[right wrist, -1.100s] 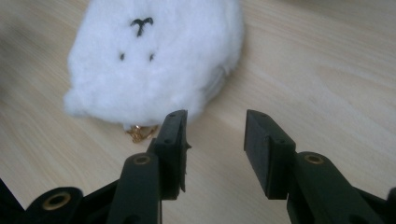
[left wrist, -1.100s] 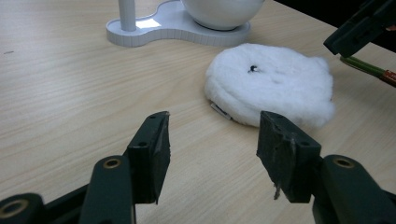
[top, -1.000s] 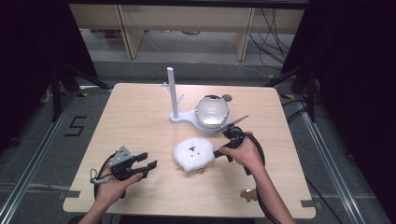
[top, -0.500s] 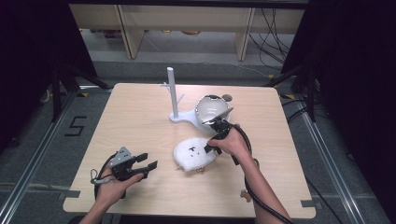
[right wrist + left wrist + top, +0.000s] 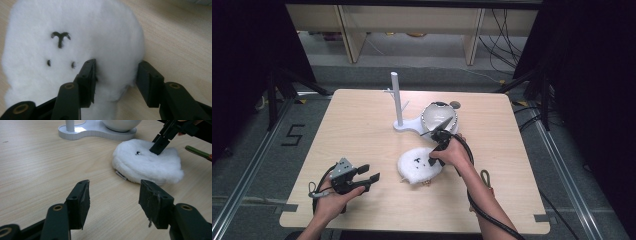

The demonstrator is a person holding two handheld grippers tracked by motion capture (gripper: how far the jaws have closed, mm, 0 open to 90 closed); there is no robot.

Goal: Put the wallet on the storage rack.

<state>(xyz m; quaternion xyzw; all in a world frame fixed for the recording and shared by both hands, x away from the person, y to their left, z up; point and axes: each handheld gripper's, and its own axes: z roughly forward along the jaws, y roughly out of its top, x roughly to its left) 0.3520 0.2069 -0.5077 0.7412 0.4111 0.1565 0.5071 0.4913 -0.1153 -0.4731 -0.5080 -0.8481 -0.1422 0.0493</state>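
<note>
Your right gripper (image 5: 116, 82) has just been opening and straddles the plush's (image 5: 75, 50) edge; it's soft and light, so pinch deep into the rim.

Counter (image 5: 362, 125): light wood grain, rectangular, pale edge along the near side.

Far centre of the counter: white stand (image 5: 398, 102), an upright post rising from a flat, rounded white base, with a short peg branching off the post. On the right part of that base sits a white bowl (image 5: 439, 116), rim up; a small dark-rimmed piece shows just behind it at the far right.

Near right: a small olive-green looped cord (image 5: 485, 177) lying flat on the counter.

Floor: grey, with a black "5" marked at the left (image 5: 294, 135). Wooden shelving (image 5: 412, 20) stands beyond the far edge; black cables (image 5: 504, 30) hang at far right.
</note>
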